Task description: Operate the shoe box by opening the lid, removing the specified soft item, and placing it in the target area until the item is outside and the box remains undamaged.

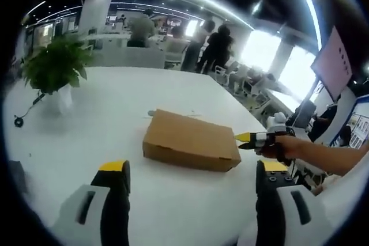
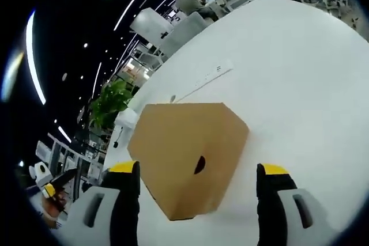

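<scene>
Cardboard box (image 2: pixel 187 154) shut, looks light, dents easily; lift lid at edge; left gripper (image 1: pixel 193 182) spread; right gripper (image 2: pixel 199 185) spread.

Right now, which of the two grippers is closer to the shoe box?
The right gripper: its open jaws straddle the shoe box end bearing the dark hole. In the left gripper view it shows at the box's right corner, while the left gripper hangs back over bare table.
</scene>
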The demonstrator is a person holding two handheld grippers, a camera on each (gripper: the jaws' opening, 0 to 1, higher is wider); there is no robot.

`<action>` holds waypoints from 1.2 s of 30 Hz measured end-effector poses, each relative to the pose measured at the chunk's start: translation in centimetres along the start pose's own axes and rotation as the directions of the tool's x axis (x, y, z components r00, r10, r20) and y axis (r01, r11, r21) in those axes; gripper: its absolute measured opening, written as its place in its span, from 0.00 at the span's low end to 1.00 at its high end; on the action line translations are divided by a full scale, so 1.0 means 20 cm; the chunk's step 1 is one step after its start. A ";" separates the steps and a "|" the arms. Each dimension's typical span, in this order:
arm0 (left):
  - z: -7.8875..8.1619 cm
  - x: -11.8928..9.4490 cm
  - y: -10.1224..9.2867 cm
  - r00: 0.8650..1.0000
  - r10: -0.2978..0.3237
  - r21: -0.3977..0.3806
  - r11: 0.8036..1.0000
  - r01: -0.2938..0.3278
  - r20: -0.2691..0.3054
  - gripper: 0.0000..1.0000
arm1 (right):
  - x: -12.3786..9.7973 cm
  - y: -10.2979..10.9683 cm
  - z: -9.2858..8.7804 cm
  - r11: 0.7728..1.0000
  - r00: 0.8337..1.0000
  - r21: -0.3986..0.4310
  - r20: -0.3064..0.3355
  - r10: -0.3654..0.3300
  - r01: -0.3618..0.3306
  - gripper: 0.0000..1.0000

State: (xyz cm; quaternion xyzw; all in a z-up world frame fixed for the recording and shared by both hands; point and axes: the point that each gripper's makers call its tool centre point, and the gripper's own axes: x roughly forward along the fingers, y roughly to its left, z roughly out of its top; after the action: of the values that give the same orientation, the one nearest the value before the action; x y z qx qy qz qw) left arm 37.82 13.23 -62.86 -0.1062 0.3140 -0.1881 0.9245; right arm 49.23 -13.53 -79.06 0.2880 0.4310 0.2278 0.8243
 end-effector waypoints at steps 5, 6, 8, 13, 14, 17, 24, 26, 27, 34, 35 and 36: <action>0.04 0.03 0.00 1.000 0.005 0.026 1.000 -0.005 0.012 0.91 | 0.01 0.00 -0.02 1.000 1.000 0.015 -0.017 0.003 -0.003 0.83; 0.04 0.03 0.00 1.000 0.003 0.028 1.000 -0.003 0.011 0.91 | 0.01 -0.01 -0.02 1.000 1.000 0.015 -0.016 0.003 -0.003 0.83; 0.05 0.05 -0.01 1.000 -0.001 0.032 0.999 0.001 0.010 0.91 | 0.02 -0.02 -0.02 1.000 1.000 0.028 -0.013 0.007 -0.007 0.83; 0.04 0.10 -0.02 1.000 -0.001 0.036 0.999 0.002 -0.014 0.93 | 0.04 -0.04 -0.04 0.999 1.000 0.050 -0.014 0.002 -0.002 0.81; 0.05 0.11 -0.02 1.000 0.003 0.049 0.999 -0.002 -0.008 0.92 | 0.05 -0.04 -0.05 0.999 1.000 0.050 -0.016 -0.001 0.002 0.81; 0.06 0.13 -0.02 1.000 0.008 0.075 0.997 -0.007 -0.002 0.91 | 0.06 -0.06 -0.07 1.000 0.999 0.029 -0.036 -0.012 0.013 0.80; 0.04 0.17 -0.02 1.000 0.012 0.102 0.995 -0.010 -0.018 0.88 | 0.06 -0.07 -0.06 0.998 1.000 0.060 -0.027 0.000 0.001 0.77; 0.05 0.18 -0.04 1.000 0.008 0.087 0.996 -0.007 -0.013 0.88 | 0.05 -0.07 -0.05 0.997 1.000 0.073 -0.021 0.011 -0.010 0.76; 0.05 0.17 -0.03 1.000 0.007 0.076 0.997 -0.006 -0.014 0.89 | 0.05 -0.07 -0.05 0.996 1.000 0.087 -0.019 0.019 -0.018 0.76; 0.02 0.18 -0.02 0.999 0.010 0.064 0.998 -0.008 -0.031 0.90 | 0.12 -0.12 -0.01 0.994 0.999 0.106 -0.013 0.031 -0.029 0.73; 0.02 0.17 -0.02 0.999 0.011 0.062 0.998 -0.009 -0.037 0.90 | 0.12 -0.11 -0.02 0.994 0.999 0.107 -0.016 0.033 -0.032 0.73; 0.02 0.17 -0.02 0.999 0.013 0.060 0.998 -0.011 -0.039 0.90 | 0.12 -0.11 -0.02 0.994 0.999 0.108 -0.018 0.037 -0.035 0.72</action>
State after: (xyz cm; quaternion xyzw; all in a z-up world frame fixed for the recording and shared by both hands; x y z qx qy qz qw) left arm 40.43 11.54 -64.33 -0.0728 0.3268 -0.1941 0.9221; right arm 50.38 -13.43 -82.13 0.3372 0.4456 0.2219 0.7990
